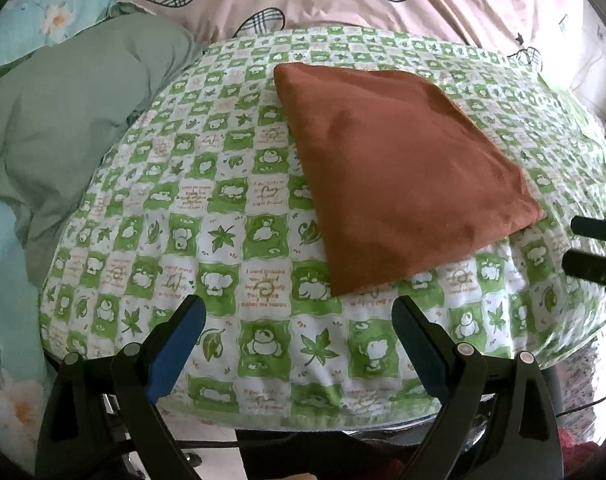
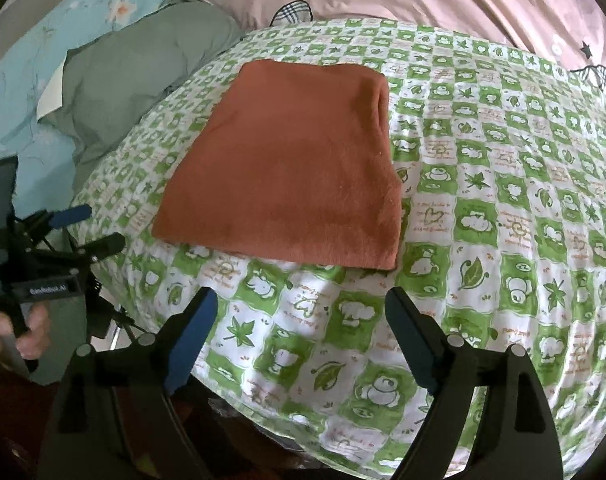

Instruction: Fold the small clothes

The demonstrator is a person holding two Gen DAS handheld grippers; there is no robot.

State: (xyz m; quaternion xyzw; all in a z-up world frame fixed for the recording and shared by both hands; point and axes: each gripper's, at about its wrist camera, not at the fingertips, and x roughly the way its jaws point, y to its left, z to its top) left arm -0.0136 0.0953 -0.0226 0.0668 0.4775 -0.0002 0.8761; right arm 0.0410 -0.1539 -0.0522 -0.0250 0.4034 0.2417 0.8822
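There was 1 rust-brown cloth (image 1: 399, 176), already folded into a flat, roughly 4-sided packet, and it lay on 1 green-and-white checked cover (image 1: 223, 240) printed with leaves and small animals. In the right wrist view the same cloth (image 2: 291, 168) sat toward the far left part of the cover (image 2: 503, 240), its layered, open edge on the right side. Nothing rested on top of it.

There were 2 grippers, each with 2 black fingers carrying blue pads. The left gripper (image 1: 299, 320) had its jaws spread wide with nothing between them; it hovered over the near edge of the cover, short of the cloth's near corner and not touching it. The right gripper (image 2: 301, 312) was likewise wide open and held nothing, its fingertips just short of the cloth's near edge, apart from it.

Each gripper also showed in the other's camera: the right one's 2 finger tips (image 1: 595, 248) came in at the right edge of the left wrist view, near the cloth's right corner, and the left one (image 2: 89, 228) appeared at the left of the right wrist view, gripped by 1 hand (image 2: 23, 332).

Behind the cover lay 1 pink sheet (image 1: 343, 4) with plaid hearts and stars, 1 grey-green bundle (image 1: 75, 112), and 1 light-blue flowered fabric (image 1: 35, 12).
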